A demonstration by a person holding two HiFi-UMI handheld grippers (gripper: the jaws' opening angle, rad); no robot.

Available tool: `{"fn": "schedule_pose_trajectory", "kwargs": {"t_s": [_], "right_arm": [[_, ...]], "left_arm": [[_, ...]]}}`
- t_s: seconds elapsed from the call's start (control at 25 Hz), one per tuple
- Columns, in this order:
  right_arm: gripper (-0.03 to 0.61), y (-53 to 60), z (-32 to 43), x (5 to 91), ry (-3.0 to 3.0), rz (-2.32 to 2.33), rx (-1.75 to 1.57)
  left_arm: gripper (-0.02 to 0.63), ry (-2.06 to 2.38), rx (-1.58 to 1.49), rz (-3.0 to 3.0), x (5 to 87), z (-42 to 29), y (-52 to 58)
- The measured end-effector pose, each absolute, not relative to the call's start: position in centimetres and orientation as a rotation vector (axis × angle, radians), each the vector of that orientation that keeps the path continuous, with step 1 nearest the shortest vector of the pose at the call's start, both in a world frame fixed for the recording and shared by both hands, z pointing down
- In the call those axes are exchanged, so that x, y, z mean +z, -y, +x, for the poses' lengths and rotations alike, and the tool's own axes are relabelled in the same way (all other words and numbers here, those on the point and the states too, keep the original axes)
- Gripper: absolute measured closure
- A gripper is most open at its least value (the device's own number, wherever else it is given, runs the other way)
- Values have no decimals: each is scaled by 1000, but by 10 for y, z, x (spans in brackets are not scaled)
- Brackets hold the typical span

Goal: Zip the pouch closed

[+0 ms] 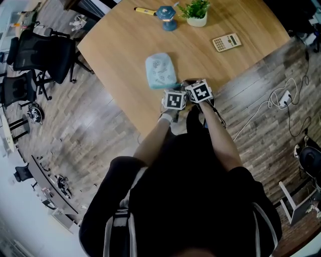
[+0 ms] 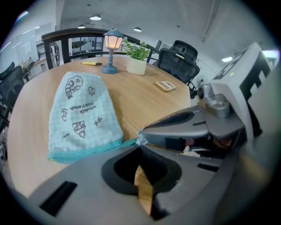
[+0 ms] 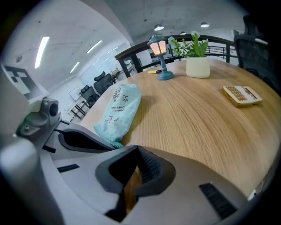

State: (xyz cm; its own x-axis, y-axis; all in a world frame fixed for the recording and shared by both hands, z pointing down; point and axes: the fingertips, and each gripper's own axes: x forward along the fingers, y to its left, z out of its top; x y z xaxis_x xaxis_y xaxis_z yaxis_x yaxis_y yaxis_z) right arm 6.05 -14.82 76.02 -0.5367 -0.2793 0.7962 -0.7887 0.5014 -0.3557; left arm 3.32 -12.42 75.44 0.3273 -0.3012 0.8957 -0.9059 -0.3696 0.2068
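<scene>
A light blue printed pouch (image 1: 160, 71) lies flat on the wooden table (image 1: 125, 45), its teal zipper edge (image 2: 88, 150) turned toward me and looking closed along its length. My left gripper (image 1: 175, 99) is shut at the right end of that zipper; the teal tape runs into its tips (image 2: 140, 145). Pressed close beside it is my right gripper (image 1: 199, 92), also shut. A small pale zipper pull (image 2: 142, 141) sits at its tip, but the right gripper view shows nothing between its jaws (image 3: 137, 146). There the pouch (image 3: 120, 107) ends just left of them.
At the far side of the table stand a small blue lamp (image 1: 166, 17), a potted plant (image 1: 195, 12), a yellow pen (image 1: 144, 10) and a calculator (image 1: 226, 42). Black office chairs (image 1: 42, 55) stand on the floor to the left. Cables (image 1: 281, 98) lie at the right.
</scene>
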Motion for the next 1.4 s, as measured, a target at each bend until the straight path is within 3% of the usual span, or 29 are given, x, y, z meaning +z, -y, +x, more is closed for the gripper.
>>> {"fn": "schedule_pose_trajectory", "kwargs": {"t_s": [0.32, 0.68, 1.4], "right_arm": [[563, 150, 63, 761, 1993, 907, 944], [563, 152, 66, 762, 1975, 917, 948], [563, 152, 64, 760, 1946, 949, 866]], "left_arm": [[612, 1086, 844, 1708, 753, 16, 122], [609, 1211, 702, 1536, 740, -112, 111], [606, 1251, 630, 1640, 696, -129, 112]]}}
